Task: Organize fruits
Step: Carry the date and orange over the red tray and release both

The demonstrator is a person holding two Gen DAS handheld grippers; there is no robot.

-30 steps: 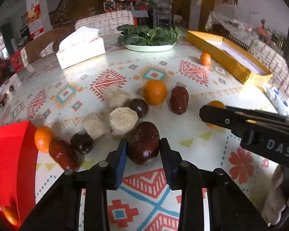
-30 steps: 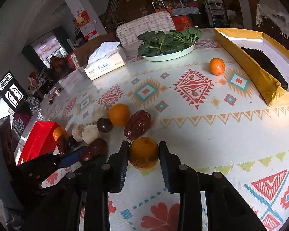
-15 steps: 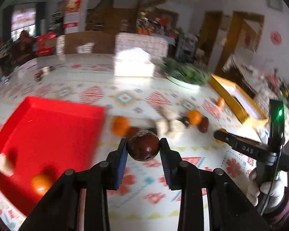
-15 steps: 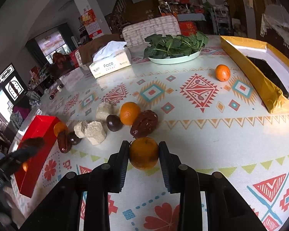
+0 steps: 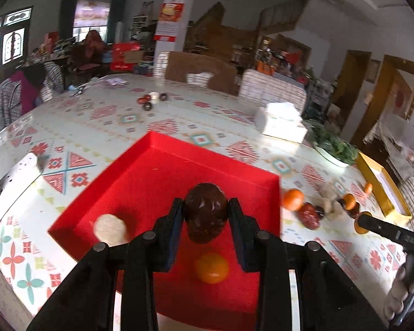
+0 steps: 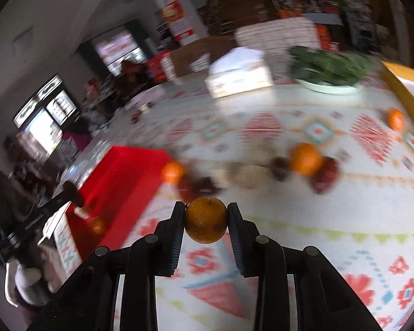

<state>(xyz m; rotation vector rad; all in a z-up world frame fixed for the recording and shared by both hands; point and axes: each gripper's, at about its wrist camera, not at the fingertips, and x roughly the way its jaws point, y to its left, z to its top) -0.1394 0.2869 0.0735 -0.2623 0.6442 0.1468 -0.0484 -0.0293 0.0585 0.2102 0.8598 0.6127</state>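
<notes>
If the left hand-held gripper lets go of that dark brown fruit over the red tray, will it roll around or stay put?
The dark brown fruit looks rounded and glossy, so it would probably roll a little after landing. The red tray has raised walls, which should likely stop it. It seems firm, since the left hand-held gripper pinches it without visible denting. It may bump the orange lying below.

No legible text, label, brand, number or sign anywhere in either wrist view
</notes>
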